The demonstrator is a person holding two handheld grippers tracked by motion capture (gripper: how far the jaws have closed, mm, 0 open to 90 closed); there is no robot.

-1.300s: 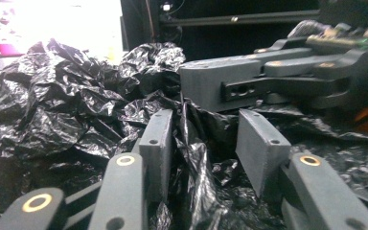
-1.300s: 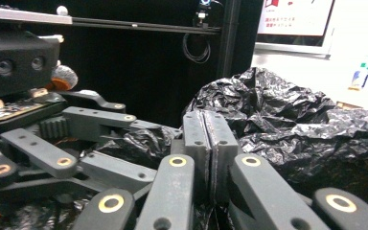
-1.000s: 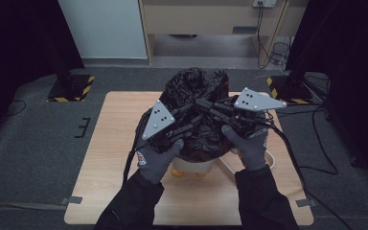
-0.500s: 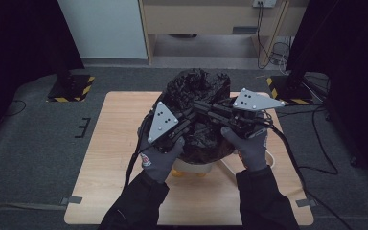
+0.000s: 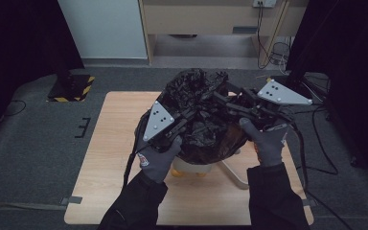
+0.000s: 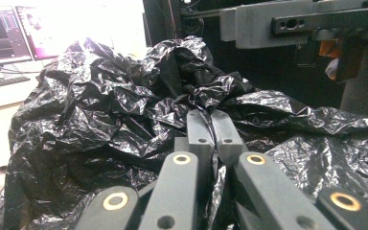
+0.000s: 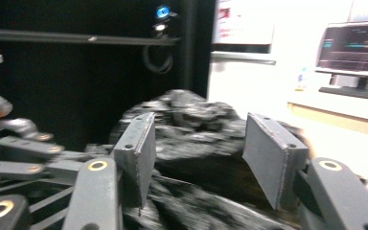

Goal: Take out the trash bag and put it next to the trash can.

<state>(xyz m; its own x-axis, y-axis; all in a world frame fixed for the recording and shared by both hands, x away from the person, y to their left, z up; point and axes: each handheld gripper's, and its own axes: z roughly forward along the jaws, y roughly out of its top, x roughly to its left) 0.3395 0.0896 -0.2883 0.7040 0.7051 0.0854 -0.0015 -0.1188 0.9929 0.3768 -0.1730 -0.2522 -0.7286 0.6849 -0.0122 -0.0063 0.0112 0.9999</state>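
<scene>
Left gripper (image 6: 210, 125): jaws pinched on a fold of the bag (image 5: 199, 115). Right gripper (image 7: 197, 158): jaws just opened, film between them ungripped. Bag sits draped over the bin (image 5: 196, 167) at mid-table (image 5: 105, 158). Risk: with 1 hold, the bag may slip or tear.

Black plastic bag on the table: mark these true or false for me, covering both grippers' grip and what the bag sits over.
1. The left gripper is shut on a fold of the black plastic bag. True.
2. The right gripper is clamped shut on the bag. False: its jaws have just been opening and stand apart, the bag between them.
3. The bag lies flat on the table. False: it is bunched over a pale container.
4. Both hands wear grey gloves. True.
</scene>
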